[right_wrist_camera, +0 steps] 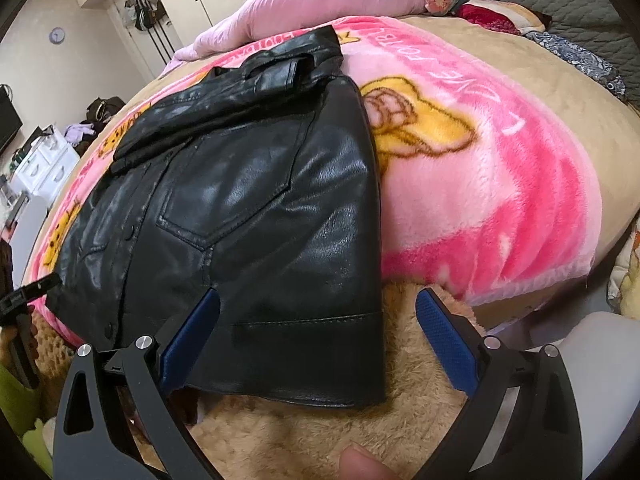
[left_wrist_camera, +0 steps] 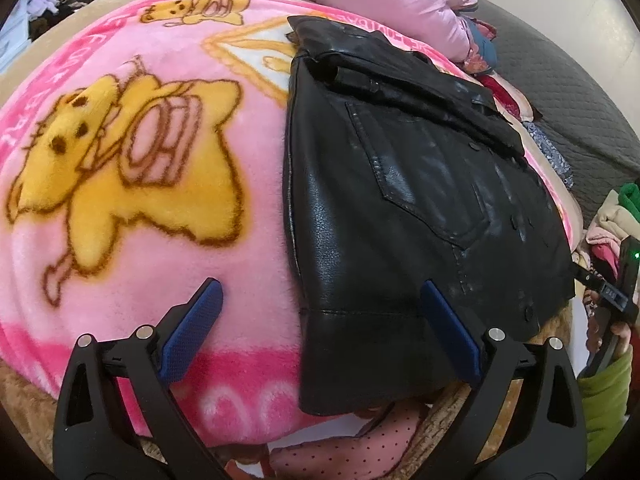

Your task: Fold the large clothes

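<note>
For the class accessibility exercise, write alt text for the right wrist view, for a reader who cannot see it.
A black leather jacket, sleeves folded in, lies on a pink cartoon-bear blanket spread over a bed. The right gripper hangs open at the jacket's hem, its blue-padded fingers empty.

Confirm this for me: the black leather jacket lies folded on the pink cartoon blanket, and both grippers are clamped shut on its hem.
Not quite. The black leather jacket does lie folded on the pink cartoon blanket, but neither gripper is clamped on it. The left wrist view shows the left gripper open, and the right wrist view shows the right gripper open too, each straddling a corner of the hem without gripping.
</note>
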Action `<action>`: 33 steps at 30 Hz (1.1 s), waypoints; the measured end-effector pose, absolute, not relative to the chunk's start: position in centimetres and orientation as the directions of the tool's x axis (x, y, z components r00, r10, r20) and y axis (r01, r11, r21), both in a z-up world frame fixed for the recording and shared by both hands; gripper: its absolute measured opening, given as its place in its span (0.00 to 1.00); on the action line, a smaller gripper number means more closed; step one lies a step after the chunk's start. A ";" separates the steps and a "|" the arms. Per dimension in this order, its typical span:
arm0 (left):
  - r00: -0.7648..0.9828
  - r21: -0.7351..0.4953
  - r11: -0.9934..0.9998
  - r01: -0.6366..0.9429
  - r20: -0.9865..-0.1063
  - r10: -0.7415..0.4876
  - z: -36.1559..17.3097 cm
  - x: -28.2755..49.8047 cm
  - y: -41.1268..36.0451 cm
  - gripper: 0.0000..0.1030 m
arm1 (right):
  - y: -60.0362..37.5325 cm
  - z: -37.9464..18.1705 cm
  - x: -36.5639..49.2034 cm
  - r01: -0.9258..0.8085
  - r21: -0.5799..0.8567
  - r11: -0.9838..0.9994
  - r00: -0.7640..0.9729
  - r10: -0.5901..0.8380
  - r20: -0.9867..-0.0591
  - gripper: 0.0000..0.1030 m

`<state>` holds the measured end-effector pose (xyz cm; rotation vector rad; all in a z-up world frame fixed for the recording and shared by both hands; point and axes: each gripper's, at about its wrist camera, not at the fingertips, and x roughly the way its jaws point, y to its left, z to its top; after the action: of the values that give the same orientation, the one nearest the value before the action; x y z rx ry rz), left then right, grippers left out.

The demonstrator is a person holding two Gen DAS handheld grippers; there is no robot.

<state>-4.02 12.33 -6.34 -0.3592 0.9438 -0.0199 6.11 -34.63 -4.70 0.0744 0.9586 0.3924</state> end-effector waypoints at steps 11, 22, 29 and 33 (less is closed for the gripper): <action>0.606 -0.290 0.948 -0.132 -0.781 -0.154 -5.9 -3.7 12.0 0.70 | -33.7 -6.9 7.5 -0.346 0.277 0.896 0.450 0.418 -0.789 0.74; 0.616 -0.200 0.976 -0.085 -0.780 -0.106 -5.2 -2.2 10.0 0.20 | -33.5 -6.7 7.8 -0.352 0.312 0.882 0.437 0.450 -0.779 0.30; 0.631 -0.257 0.964 -0.068 -0.760 -0.158 -4.4 -3.2 10.6 0.10 | -34.8 -3.8 5.0 -0.380 0.343 0.859 0.502 0.503 -0.704 0.11; 0.648 -0.311 0.949 -0.045 -0.732 -0.209 -3.3 -4.5 11.2 0.09 | -36.5 -3.2 3.8 -0.374 0.443 0.815 0.494 0.579 -0.648 0.09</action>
<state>-4.55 11.21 -3.34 -0.3161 0.8640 -0.0951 3.76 -36.47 -3.22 0.2580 0.8804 0.5856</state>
